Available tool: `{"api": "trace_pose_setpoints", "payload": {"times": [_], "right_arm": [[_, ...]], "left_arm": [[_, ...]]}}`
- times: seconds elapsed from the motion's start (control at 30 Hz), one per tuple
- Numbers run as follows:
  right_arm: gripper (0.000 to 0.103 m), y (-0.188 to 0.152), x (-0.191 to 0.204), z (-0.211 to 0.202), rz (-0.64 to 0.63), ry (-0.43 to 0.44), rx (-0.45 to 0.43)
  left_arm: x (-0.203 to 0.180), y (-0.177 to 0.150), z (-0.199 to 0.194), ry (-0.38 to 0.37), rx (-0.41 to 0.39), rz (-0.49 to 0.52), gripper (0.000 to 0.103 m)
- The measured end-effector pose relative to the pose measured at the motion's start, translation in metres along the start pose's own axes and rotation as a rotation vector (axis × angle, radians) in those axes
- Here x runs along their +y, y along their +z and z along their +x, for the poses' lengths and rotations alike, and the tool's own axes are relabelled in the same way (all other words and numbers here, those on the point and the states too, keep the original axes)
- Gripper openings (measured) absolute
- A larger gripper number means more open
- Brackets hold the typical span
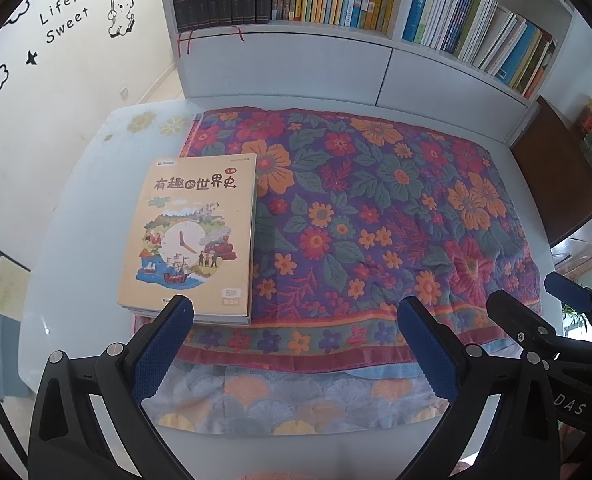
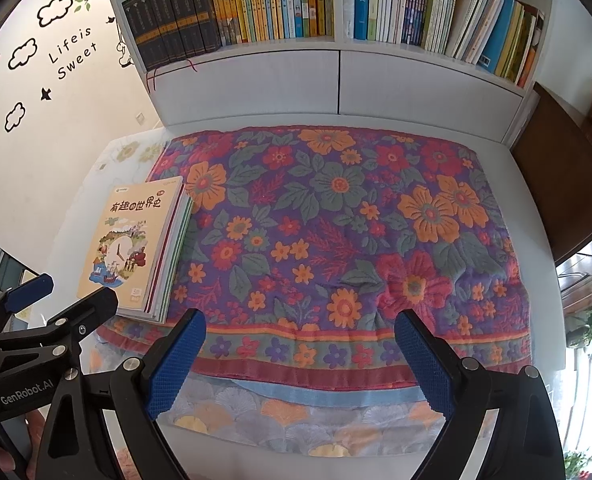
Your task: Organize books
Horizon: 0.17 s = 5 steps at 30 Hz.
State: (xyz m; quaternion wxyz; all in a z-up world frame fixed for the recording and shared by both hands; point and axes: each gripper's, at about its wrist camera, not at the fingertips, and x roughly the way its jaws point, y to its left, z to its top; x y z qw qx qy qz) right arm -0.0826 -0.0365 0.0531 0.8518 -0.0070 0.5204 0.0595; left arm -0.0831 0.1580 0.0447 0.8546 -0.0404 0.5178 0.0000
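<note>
On the left side of the surface: a small stack of thin paperback books (image 1: 188,240) lay flat, the top one with a pale orange cover showing a clock and a sailing ship
Cloth: a purple floral woven cloth (image 1: 375,208) covered most of the white surface (image 1: 76,208); the stack's right edge sat on its left border
Left claw: the left claw (image 1: 296,344) hovered low over the near edge of the cloth, blue-padded fingers spread wide, nothing between them; its left finger (image 1: 164,344) was just in front of the stack
Right claw: the right claw (image 2: 299,360) was likewise wide apart and empty, beside the left one
Behind: a white bookshelf (image 2: 335,80) held rows of upright books (image 2: 280,4)
</note>
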Motion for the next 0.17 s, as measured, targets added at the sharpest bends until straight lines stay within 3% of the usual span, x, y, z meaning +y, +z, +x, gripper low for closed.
{"api": "trace_pose_setpoints", "payload": {"times": [0.17], "right_arm": [[0.094,-0.0012,-0.0040,0.0018,0.005,0.000,0.010]], "left_arm": [[-0.0041,-0.0015,0.0029,0.004,0.011,0.006,0.102]]}}
